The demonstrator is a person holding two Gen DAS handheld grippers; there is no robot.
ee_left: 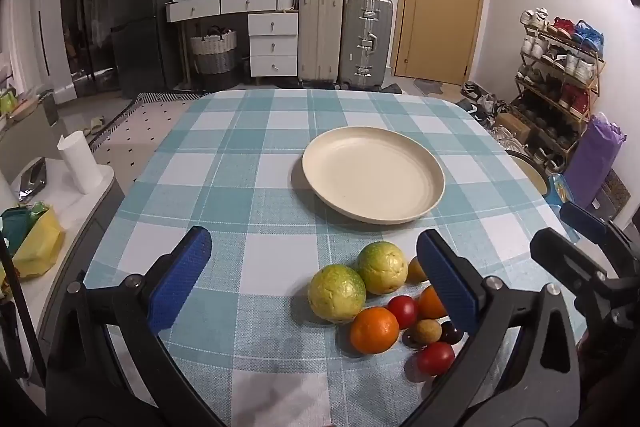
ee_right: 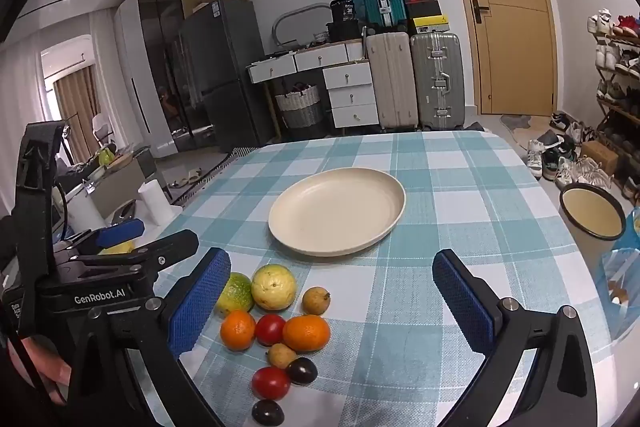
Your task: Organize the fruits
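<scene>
While both grippers gape empty, fruit pile just ahead, plate beyond.

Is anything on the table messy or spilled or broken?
Nothing looks spilled or broken. The fruits sit in a loose bunch on the checked tablecloth, near the edge, and the plate beyond them has nothing on it. That is just unsorted, not odd.

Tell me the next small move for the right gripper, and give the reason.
Probably lower the right gripper, its jaws wide open and empty, onto the nearer orange in the fruit cluster. The cream plate beyond holds nothing yet, and that orange lies between the fingers' line, with fewer neighbours on its right side.
</scene>
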